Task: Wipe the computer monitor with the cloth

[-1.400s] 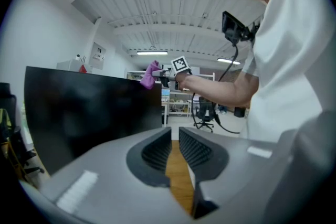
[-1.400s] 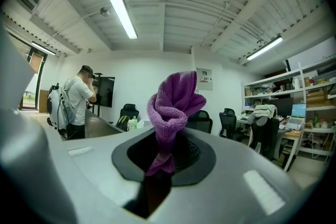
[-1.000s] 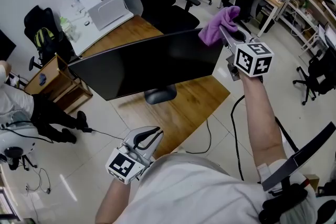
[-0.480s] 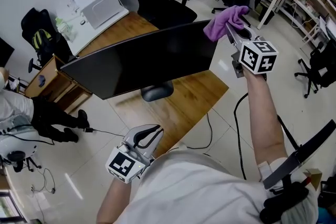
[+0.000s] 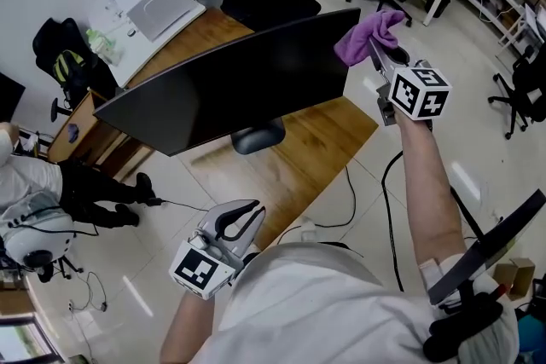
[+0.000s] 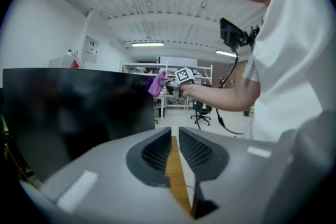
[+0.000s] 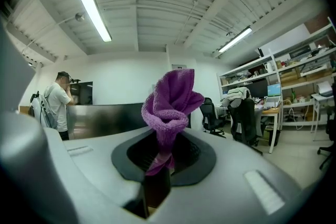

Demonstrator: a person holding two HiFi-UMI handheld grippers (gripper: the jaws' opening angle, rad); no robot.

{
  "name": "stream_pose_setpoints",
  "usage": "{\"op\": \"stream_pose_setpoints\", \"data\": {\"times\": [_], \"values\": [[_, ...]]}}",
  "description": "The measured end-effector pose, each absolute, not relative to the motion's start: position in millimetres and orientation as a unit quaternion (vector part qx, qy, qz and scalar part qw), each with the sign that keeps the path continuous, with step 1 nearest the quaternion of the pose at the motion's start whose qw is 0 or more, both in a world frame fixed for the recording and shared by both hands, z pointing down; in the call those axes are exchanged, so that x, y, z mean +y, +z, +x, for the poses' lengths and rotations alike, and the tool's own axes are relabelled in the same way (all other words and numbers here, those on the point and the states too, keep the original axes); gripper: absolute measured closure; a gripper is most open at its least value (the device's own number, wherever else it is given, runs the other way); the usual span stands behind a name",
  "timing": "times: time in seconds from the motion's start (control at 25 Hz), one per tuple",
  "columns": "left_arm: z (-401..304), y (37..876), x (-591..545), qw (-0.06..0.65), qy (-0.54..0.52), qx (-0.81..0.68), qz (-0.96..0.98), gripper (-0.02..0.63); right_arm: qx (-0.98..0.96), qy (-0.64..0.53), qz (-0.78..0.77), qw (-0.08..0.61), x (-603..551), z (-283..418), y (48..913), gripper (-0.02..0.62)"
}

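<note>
The right gripper (image 5: 376, 48) is clamped on the purple cloth (image 5: 367, 31), which sits at the upper right corner of the monitor (image 5: 230, 89). Most of the wide screen probably remains to wipe. The left gripper (image 5: 248, 221) hangs low, its jaws almost together and empty. Compared with a second ago, the cloth has hardly left that corner.

Hidden or cut off
The monitor (image 5: 230, 89) hides most of its stand (image 5: 258, 136) and much of the desk (image 5: 316, 158); whether the purple cloth (image 5: 367, 34) touches its corner is unclear; the left edge crops a person (image 5: 26, 175).
</note>
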State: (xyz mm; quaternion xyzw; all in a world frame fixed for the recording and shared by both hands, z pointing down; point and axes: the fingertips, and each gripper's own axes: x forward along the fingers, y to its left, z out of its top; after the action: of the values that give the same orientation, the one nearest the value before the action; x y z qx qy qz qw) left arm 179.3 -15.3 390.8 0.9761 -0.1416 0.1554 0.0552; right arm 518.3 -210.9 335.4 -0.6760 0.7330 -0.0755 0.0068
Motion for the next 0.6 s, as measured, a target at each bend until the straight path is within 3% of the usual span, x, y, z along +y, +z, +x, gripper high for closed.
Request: {"op": "stream_pose_setpoints", "data": {"times": [0.6], "values": [[167.4,393.2,3.4,0.075,0.187,-0.160,0.966,0.541,0.723,-0.133,-0.678,-0.004,-210.2,522.6,422.3,0.545]]}}
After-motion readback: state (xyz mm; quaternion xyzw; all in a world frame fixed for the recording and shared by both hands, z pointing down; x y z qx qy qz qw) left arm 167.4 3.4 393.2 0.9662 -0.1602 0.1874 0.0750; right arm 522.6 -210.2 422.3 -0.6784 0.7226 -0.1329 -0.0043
